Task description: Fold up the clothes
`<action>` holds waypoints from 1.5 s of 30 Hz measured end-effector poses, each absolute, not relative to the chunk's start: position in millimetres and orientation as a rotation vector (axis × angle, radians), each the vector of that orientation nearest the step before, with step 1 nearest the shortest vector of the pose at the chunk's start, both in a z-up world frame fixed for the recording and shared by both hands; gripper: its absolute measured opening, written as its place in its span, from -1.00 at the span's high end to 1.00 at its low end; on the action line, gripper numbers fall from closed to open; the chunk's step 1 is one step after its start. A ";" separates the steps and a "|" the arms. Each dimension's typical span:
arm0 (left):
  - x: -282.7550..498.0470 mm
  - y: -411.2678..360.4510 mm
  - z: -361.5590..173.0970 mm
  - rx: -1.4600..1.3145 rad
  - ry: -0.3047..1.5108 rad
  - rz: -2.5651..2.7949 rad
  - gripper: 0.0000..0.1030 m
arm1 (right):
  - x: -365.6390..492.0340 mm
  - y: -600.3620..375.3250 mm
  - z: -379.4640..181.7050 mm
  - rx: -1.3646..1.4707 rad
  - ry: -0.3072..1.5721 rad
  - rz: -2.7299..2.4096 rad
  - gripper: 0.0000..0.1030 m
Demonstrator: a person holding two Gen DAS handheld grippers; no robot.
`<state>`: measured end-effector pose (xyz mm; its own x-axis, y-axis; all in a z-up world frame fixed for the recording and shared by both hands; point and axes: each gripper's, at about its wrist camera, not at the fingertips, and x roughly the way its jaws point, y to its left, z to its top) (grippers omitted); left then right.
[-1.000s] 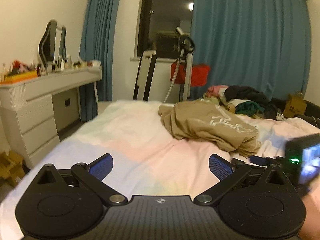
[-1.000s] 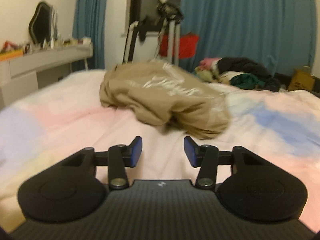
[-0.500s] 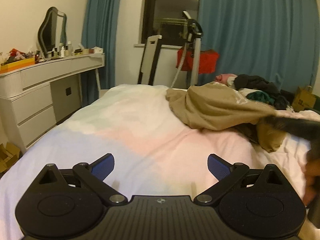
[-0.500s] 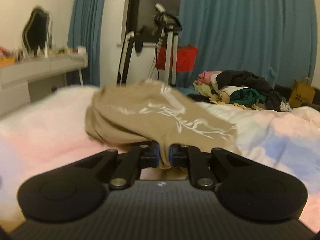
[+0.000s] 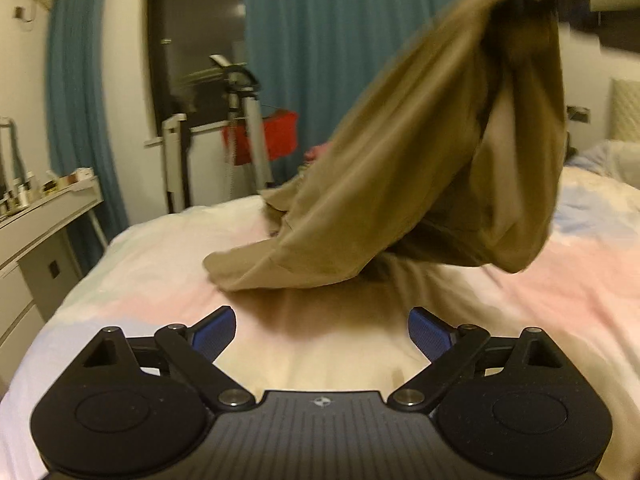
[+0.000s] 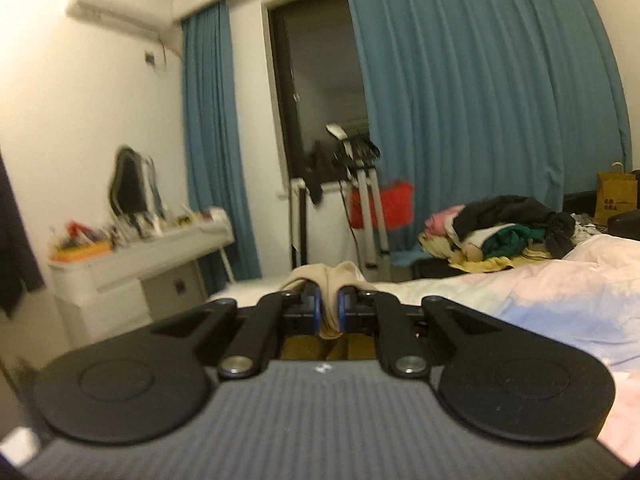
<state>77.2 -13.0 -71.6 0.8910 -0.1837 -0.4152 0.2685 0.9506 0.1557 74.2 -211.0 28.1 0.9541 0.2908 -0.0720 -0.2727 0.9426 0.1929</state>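
- I see the bed [image 5: 168, 280] filling the lower half of my left wrist view, under a quilt in pale pink, blue and cream patches
- Teal curtains [image 6: 480, 100] hang on both sides of a dark window [image 6: 320, 92] behind the bed
- The tan garment [image 5: 400, 184], the piece I am working on, is lifted off the bed at one end: its upper part is bunched near the top right corner of the left view, and from there it drapes down in long folds, with the lower edge trailing on the quilt just ahead of my left claw
- A white dressing table [image 6: 132, 264] stands along the left wall, its top cluttered with small items and a mirror
- A heap of mixed clothes [image 6: 500, 232], black, green, yellow and pink, sits at the far side of the bed
- My right claw [image 6: 329, 312] is closed on a fold of the tan garment, and the cloth bulges up between its blue pads
- My left claw [image 5: 322, 334] hangs over the quilt with its jaws spread wide and nothing between them; they have just been narrowing slightly
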 end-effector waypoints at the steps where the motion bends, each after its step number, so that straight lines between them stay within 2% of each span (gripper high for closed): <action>1: 74.3 -17.4 -73.2 0.228 0.411 -0.261 -0.84 | 63.8 -217.6 32.5 0.205 0.087 0.299 0.78; 5: 64.1 -42.2 -84.5 0.355 0.386 -0.291 -0.83 | 34.6 -246.2 40.6 0.277 0.061 0.335 0.78; 9: 65.9 -64.7 -95.9 0.430 0.361 -0.300 -0.55 | 22.2 -274.7 33.0 0.317 0.066 0.331 0.78; 11: 73.8 -68.3 -98.1 0.435 0.362 -0.283 -0.27 | 28.5 -287.8 19.4 0.347 0.117 0.306 0.77; 13: 86.4 -67.1 -98.1 0.390 0.386 -0.276 0.22 | 41.9 -300.2 3.9 0.389 0.197 0.279 0.77; 14: 94.0 -62.6 -96.3 0.345 0.400 -0.275 0.33 | 50.6 -303.7 -4.9 0.400 0.247 0.253 0.77; 15: 100.8 -56.8 -92.5 0.310 0.402 -0.272 0.60 | 59.7 -306.2 -13.8 0.407 0.298 0.224 0.75; 16: 107.5 -50.8 -88.6 0.275 0.402 -0.268 0.78 | 67.0 -307.9 -22.1 0.414 0.342 0.203 0.75; 18: 119.9 -38.2 -78.0 0.205 0.399 -0.273 0.83 | 80.4 -310.1 -36.2 0.427 0.428 0.171 0.74; 23: 152.5 -5.7 -36.2 0.109 0.375 -0.342 0.84 | 114.2 -303.6 -67.1 0.435 0.605 0.104 0.67; 29: 212.2 0.3 -3.3 0.067 0.426 -0.364 0.84 | 136.1 -299.0 -89.4 0.441 0.687 0.095 0.20; 36: 310.2 -24.5 -29.8 0.034 0.570 -0.351 0.81 | 148.5 -315.6 -93.1 0.407 0.688 0.073 -0.09; 42: 365.7 -60.6 -70.2 0.092 0.653 -0.344 0.49 | 155.5 -356.7 -110.3 0.536 0.668 -0.102 -0.16; 44: 363.0 -63.7 -73.6 0.097 0.645 -0.347 0.23 | 155.0 -371.5 -116.5 0.603 0.661 -0.175 -0.18; 45: 356.5 -63.4 -73.4 0.101 0.631 -0.356 0.01 | 153.7 -377.3 -118.6 0.635 0.656 -0.201 -0.21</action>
